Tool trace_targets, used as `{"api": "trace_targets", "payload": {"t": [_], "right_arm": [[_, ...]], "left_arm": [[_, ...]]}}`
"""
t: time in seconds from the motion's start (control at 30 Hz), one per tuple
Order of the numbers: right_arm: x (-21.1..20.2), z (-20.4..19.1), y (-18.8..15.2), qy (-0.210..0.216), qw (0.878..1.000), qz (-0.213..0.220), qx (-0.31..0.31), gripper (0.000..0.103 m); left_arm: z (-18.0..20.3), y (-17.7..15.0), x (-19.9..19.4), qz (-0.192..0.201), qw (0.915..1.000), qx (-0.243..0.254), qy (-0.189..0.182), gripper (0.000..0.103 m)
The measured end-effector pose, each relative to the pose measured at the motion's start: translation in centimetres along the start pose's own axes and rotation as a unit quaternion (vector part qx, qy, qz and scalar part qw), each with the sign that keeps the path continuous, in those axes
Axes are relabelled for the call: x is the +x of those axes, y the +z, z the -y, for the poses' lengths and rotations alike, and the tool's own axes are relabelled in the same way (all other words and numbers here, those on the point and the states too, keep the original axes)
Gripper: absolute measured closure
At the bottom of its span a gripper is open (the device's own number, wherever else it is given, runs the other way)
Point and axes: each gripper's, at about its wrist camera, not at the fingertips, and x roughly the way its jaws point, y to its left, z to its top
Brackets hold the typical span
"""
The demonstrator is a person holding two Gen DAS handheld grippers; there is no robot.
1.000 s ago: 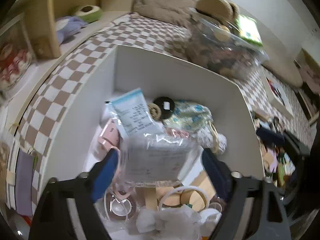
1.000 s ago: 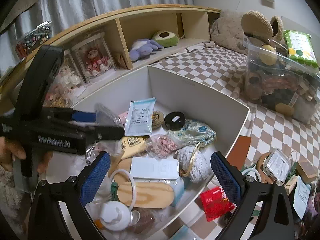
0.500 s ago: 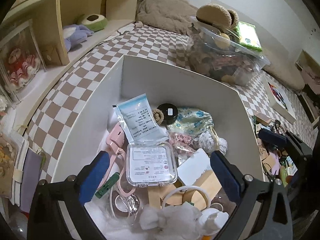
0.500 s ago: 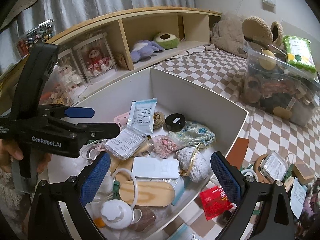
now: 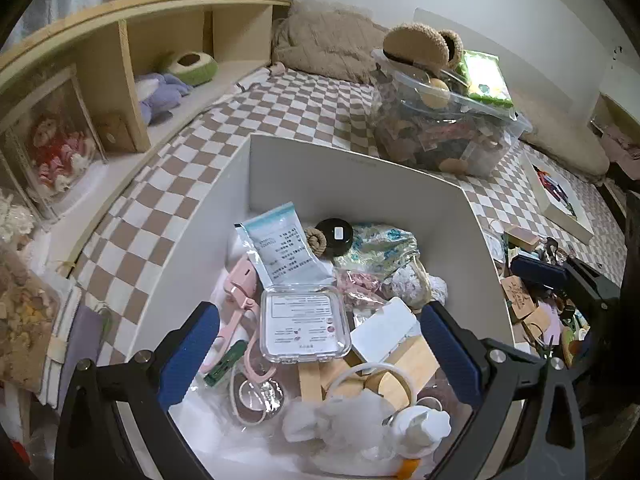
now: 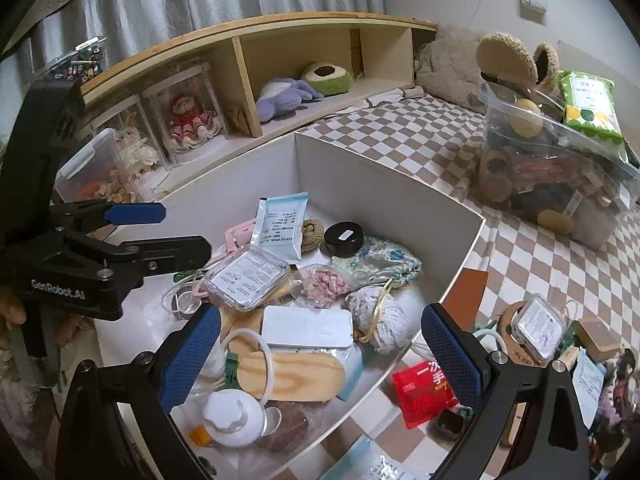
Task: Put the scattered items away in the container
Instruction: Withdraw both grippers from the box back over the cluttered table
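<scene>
A white box on the checkered bed holds many small items. A clear plastic case with a white label lies on top of the pile inside it. My left gripper is open and empty, above the case; it also shows in the right wrist view. My right gripper is open and empty over the box's near right corner. Outside the box lie a red packet and a second clear case among scattered items.
A wooden shelf with plush toys and display cases runs along the left. A clear bin full of things stands behind the box. More loose items lie on the bed to the box's right.
My left gripper has opened and let go of the clear case, which now lies in the box. The left gripper has pulled back and up. The right gripper has barely moved.
</scene>
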Motion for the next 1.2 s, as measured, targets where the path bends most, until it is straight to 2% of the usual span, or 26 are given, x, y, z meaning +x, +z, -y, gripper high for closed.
{"api": "trace_targets", "payload": {"t": [0.87,1.2], "right_arm": [[-4.9,0.4,-0.6,-0.033,0.998,0.042,0.015,0.0],[-6.6,1.4,-1.3,-0.047,0.997,0.051,0.024,0.0]], "left_arm": [[1.8,-1.6,-5.2,0.055,0.9985,0.003,-0.003,0.0],[2.9,-2.1,-6.1,0.063,0.998,0.004,-0.006,0.0]]}}
